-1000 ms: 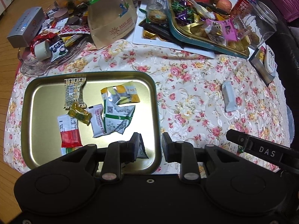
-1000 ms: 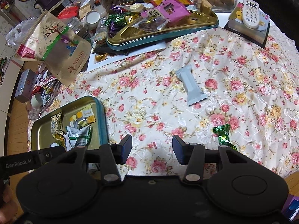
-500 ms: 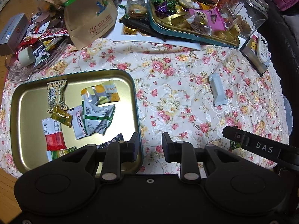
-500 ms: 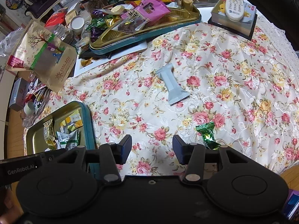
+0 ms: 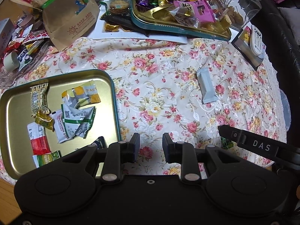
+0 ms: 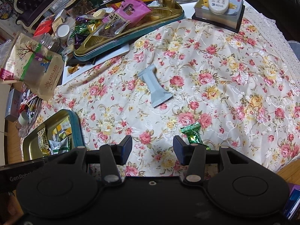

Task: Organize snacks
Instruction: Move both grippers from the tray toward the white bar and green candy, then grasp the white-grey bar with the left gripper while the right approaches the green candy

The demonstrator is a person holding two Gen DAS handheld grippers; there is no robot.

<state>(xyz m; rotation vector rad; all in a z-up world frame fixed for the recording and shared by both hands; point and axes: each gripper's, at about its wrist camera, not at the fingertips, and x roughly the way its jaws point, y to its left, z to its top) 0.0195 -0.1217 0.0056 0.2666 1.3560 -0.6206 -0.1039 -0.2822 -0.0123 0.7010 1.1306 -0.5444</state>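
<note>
Flowery cloth covers the bench (image 6: 215, 60), and lots of snack clutter sits along its far edge. Near the left edge is a gold tray (image 5: 16, 101) with several wrapped snacks already in it. Two snacks lie loose on the cloth: a grey bar (image 6: 154, 86) near the middle and a green candy (image 6: 193, 134) by the near edge. The right gripper (image 6: 152, 150) hangs just beside the candy with its jaws apart and nothing in them. The left gripper (image 5: 151, 147) is released too, next to the tray. I think the candy comes next. Go straight down, pinch the fat middle, not the twisty end.
</note>
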